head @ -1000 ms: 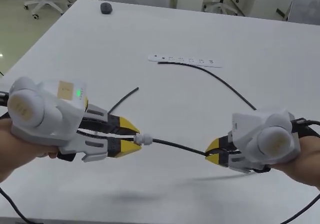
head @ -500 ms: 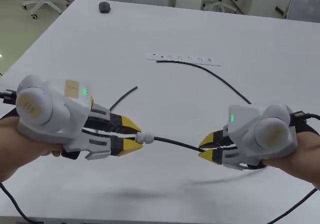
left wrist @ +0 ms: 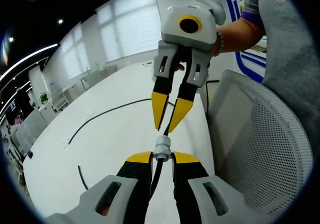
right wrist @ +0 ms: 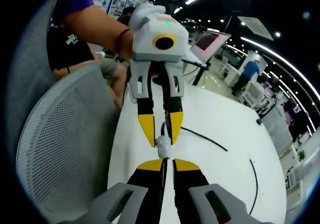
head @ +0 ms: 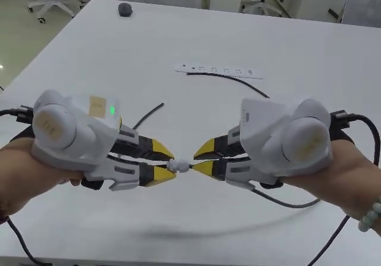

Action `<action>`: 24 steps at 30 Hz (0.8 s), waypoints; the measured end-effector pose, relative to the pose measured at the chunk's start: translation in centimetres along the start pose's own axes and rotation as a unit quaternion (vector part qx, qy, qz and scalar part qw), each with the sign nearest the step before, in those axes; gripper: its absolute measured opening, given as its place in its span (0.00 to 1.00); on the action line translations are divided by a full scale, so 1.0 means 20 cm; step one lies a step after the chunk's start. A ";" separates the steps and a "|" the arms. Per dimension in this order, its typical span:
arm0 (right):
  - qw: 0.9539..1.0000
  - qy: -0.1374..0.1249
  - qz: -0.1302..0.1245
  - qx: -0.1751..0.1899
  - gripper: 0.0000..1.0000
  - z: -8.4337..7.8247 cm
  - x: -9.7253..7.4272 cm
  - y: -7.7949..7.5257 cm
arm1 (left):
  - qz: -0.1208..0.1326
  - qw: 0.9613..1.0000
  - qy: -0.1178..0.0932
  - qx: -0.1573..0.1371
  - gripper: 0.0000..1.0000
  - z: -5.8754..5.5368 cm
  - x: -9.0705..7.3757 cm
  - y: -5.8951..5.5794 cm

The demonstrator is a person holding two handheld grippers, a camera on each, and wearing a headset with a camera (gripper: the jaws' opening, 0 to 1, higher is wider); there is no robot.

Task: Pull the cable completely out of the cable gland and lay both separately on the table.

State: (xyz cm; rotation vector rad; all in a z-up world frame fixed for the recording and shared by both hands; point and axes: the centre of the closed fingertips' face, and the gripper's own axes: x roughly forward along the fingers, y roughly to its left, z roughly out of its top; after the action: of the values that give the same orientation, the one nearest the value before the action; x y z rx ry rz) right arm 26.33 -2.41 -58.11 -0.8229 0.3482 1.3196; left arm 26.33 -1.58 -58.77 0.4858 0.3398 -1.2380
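Note:
A small white cable gland sits on a thin black cable, held above the white table. My left gripper is shut on the gland, and the cable's short tail trails back behind it. My right gripper faces it tip to tip, shut on the cable right beside the gland. In the left gripper view the gland sits at my jaw tips, with the right gripper just beyond. In the right gripper view the gland lies just past my right gripper, with the left gripper opposite.
A white power strip lies mid-table with black cable curving from it. A dark small object rests at the far edge. Slack cable loops under the right hand. A mesh chair stands beside the table.
My right gripper has moved left along the cable until its tips nearly touch the gland. The left gripper has shifted slightly right, still holding the gland.

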 end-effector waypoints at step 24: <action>1.000 0.024 0.009 -0.015 0.00 -0.05 0.00 0.02 | 0.004 1.000 0.000 0.005 0.15 0.00 0.00 0.00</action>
State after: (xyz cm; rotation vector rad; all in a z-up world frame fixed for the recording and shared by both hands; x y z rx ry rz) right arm 26.14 -3.13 -59.04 -0.8801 0.3752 1.3273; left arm 26.33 -1.60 -58.73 0.4947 0.3316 -1.2331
